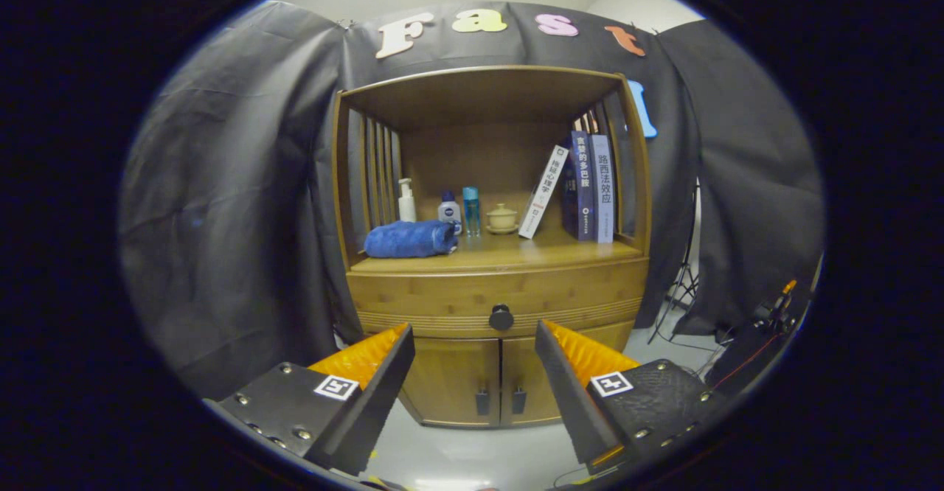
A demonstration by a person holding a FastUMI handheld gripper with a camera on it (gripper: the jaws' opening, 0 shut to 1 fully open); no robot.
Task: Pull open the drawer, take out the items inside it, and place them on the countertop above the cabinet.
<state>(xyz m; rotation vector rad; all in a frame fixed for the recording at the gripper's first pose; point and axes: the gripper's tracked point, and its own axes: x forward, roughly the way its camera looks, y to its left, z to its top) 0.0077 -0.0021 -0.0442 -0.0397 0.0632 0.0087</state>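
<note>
My hand-held gripper (472, 332) hangs with its fingers spread wide, empty, well short of the cabinet (495, 373). I see the drawer (442, 298) closed, its knob (501, 318) between my fingertips. A towel (410, 239), 3 bottles and books sit on the bench (516, 255) above.

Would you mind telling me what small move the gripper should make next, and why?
Probably ease forward, centred on the round knob. The drawer looks shut, the gripper is open, and the knob sits between and beyond its fingers, not yet within their grasp. Closing that gap seems to come first, before any pull.
</note>
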